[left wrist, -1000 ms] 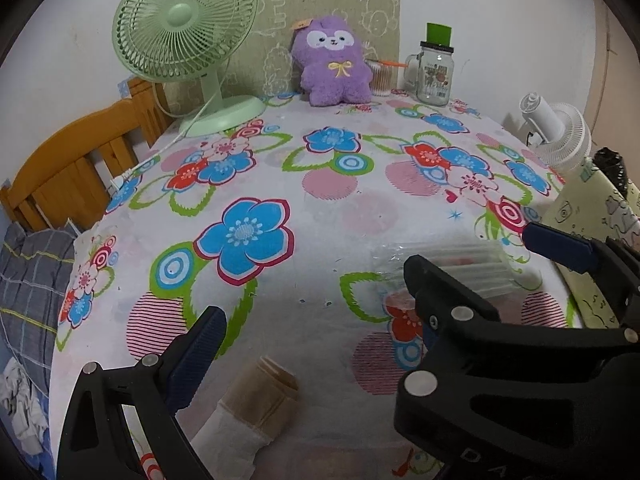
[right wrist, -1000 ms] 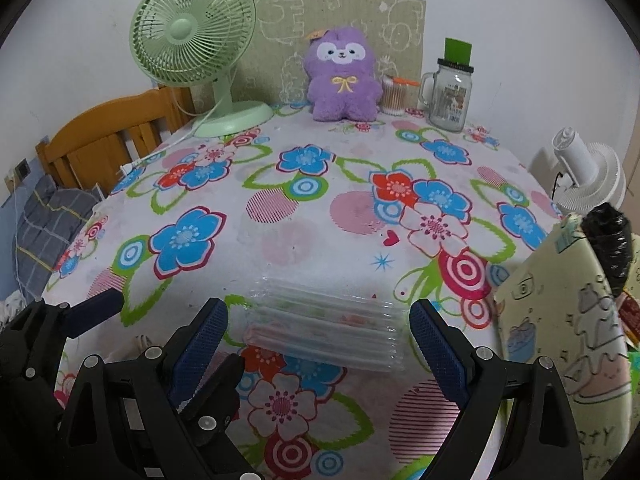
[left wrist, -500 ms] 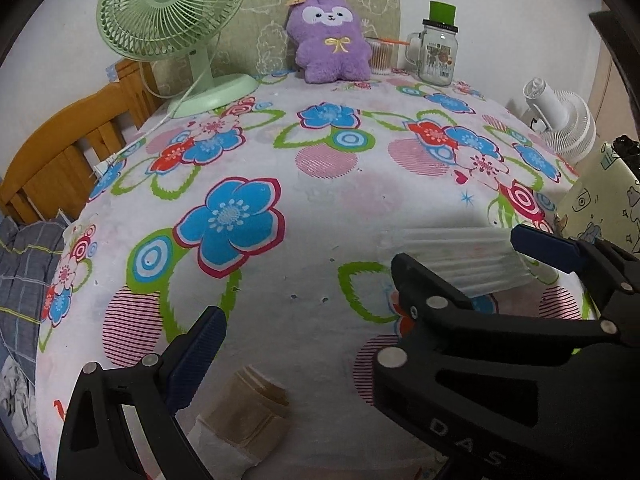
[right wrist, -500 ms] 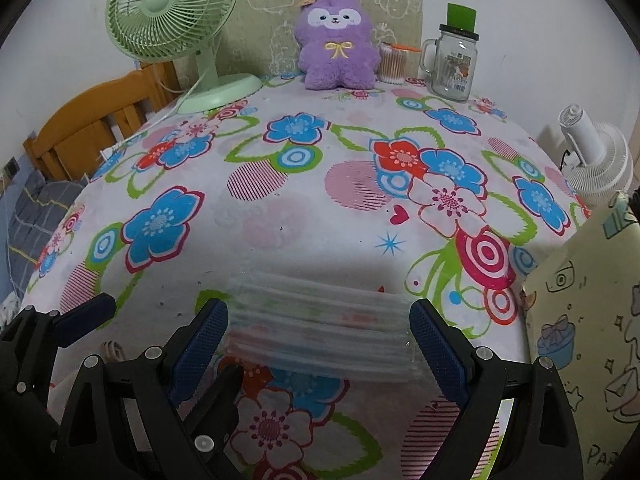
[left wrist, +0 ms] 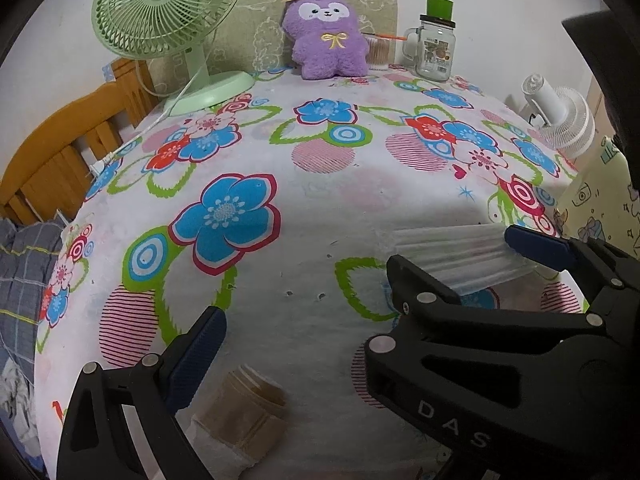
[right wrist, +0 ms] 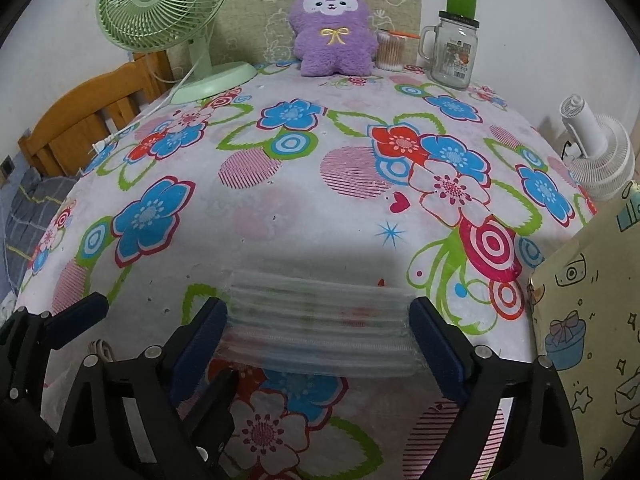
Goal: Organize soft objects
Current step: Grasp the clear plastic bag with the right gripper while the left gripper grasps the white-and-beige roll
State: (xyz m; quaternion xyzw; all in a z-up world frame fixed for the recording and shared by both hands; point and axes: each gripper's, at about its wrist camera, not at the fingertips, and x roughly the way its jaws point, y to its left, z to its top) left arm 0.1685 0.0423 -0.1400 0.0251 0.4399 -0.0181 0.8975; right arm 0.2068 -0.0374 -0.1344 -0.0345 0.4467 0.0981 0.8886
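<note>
Right wrist view: right claw [right wrist: 316,332] wide, closing around clear air-cushion packet [right wrist: 320,324] on near tabletop [right wrist: 320,216], pads at its ends, not yet lifted. Left claw [left wrist: 304,320] open, empty, beige folded cloth [left wrist: 244,412] below. Sorting barely begun.

A flowered tablecloth [right wrist: 320,208] covers the table. At the far left stands a green desk fan [right wrist: 160,12], its white cord [right wrist: 132,124] trailing over the cloth edge. Behind it, a wooden headboard [right wrist: 80,120]. A glass mason jar [right wrist: 454,50] with green lid stands at the far right, with a cotton swab container [right wrist: 390,54] just beside it. A white fan [right wrist: 600,156] sits off the table's right edge, near a cream cartoon-printed bag [right wrist: 580,320]. Grey plaid fabric [left wrist: 20,272] lies lower left.
</note>
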